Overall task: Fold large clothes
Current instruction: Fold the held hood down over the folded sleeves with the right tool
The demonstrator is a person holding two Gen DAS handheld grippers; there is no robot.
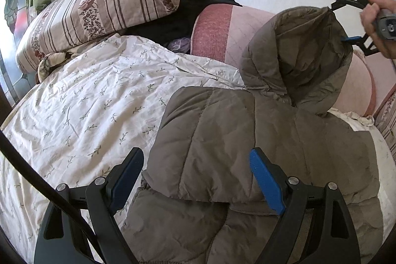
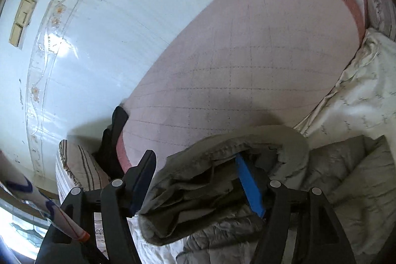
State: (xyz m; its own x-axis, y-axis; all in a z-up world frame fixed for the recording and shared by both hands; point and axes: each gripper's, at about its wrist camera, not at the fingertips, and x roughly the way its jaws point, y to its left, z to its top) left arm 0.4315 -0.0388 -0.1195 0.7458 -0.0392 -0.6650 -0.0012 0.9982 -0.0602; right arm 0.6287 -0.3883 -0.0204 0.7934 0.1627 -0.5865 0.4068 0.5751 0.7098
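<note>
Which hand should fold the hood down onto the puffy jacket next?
Probably the right. Its tool already has the hood lifted; the left tool hovers open over the jacket's body.

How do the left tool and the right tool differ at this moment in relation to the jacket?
The left tool hangs open above the jacket's flat folded body, gripping nothing. The right tool is up at the raised hood, fabric between its fingers, which are apart rather than clamped. Both have black frames with blue pads.
</note>
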